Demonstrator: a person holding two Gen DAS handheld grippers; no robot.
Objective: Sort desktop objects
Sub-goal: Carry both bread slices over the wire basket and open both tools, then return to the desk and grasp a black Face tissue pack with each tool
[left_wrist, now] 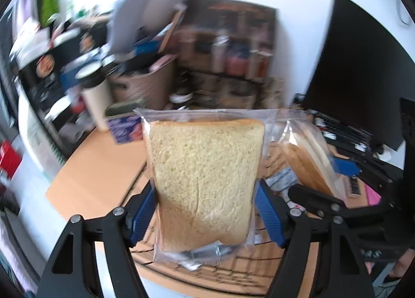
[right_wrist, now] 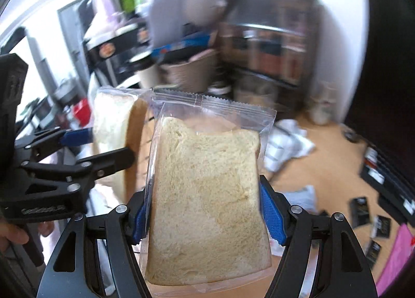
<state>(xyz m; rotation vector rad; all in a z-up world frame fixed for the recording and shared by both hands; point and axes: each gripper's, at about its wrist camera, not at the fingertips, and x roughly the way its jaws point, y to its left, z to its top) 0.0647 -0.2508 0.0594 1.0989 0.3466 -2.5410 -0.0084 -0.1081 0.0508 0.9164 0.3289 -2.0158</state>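
Note:
My left gripper is shut on a slice of bread in a clear bag, held upright above the wooden desk. My right gripper is shut on a second bagged bread slice, also upright and lifted. In the left wrist view the right gripper's bread shows to the right, edge-on. In the right wrist view the left gripper and its bread show at the left. The two grippers are side by side.
A cardboard sheet lies on the desk under the left gripper. A black monitor and keyboard stand at right. A brown basket, a cup and a shelf stand behind. White packets and small black packets lie on the desk.

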